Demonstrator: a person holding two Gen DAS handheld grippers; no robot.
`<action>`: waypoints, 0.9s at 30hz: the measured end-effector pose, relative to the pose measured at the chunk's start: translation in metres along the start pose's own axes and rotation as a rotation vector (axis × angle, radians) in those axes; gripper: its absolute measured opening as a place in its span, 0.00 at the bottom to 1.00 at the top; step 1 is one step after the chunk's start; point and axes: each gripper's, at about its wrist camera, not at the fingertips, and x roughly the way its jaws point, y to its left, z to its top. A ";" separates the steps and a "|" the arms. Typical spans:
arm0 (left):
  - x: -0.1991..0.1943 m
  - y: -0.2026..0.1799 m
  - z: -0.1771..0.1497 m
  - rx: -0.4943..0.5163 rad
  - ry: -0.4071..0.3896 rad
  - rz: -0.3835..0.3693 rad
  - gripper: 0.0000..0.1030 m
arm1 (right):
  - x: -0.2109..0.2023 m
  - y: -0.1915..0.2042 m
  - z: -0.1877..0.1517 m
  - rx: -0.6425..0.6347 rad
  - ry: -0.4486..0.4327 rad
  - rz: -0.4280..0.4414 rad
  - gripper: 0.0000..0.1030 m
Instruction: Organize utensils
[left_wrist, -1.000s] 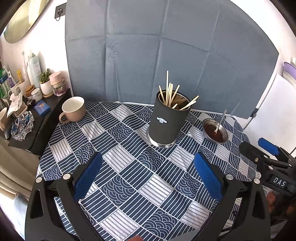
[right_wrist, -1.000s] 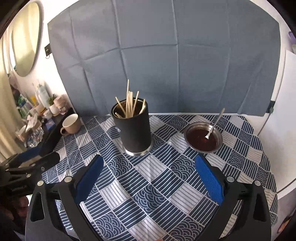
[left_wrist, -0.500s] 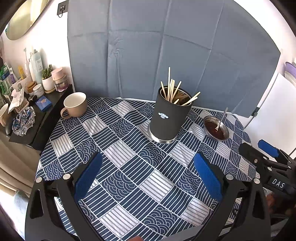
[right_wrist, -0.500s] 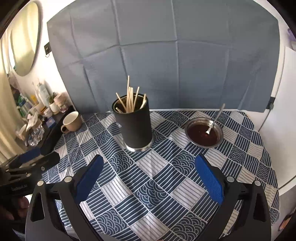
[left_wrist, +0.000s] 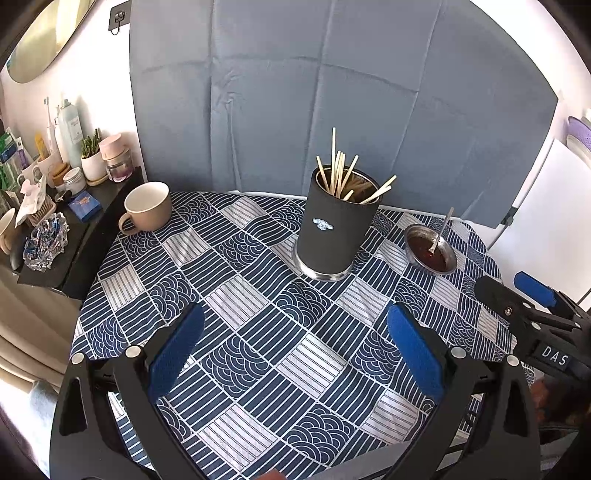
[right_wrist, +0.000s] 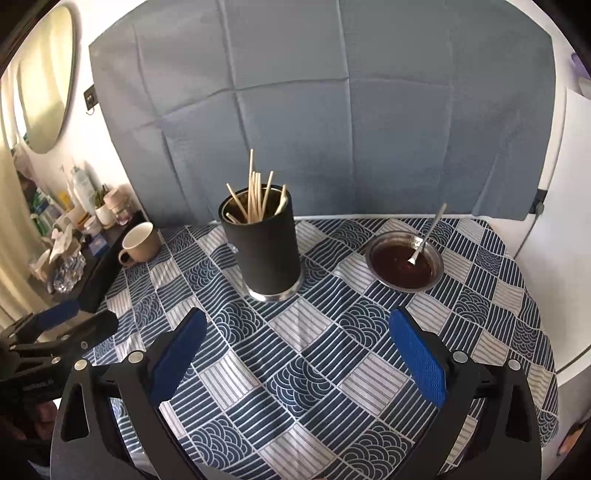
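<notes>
- Utensils here are the wooden chopsticks standing in the black holder at the centre of the counter, and 1 metal spoon that leans in the sauce bowl to the holder's right.
- Left side: the beige mug sits near the counter's far-left edge, well apart from the holder; what is inside it is hidden by its rim.
- The left gripper hovers above the near part of the patterned cloth with its blue pads spread wide, holding nothing.
- Centre: the holder stands upright on a steel base, and its sticks fan out, a few tilted toward the right rim.
- The right gripper hangs over the cloth too, pads far apart and empty, the spoon well ahead and to its right.
- Right side: the bowl holds dark brown sauce, and the spoon's bowl end rests in it with the handle angled up and back.
- My read is that the spoon is the stray piece, so the step in hand is likely a reach for its handle with the right gripper.
- To do it well, pinch the handle high, above the sauce, and lift slowly so the shallow bowl does not tip.
- Let drips fall into the bowl before crossing the cloth.
- The left gripper could steady the holder, since the leaning sticks crowd its right rim.
</notes>
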 end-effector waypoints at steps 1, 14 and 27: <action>0.000 0.000 0.000 0.000 0.001 0.000 0.94 | 0.000 0.000 0.000 0.001 0.000 0.000 0.92; 0.003 0.003 -0.001 -0.008 0.017 -0.007 0.94 | 0.002 -0.002 0.001 -0.003 0.019 -0.002 0.92; 0.002 0.000 -0.002 -0.004 0.015 -0.011 0.94 | 0.004 -0.001 0.001 -0.004 0.028 0.001 0.92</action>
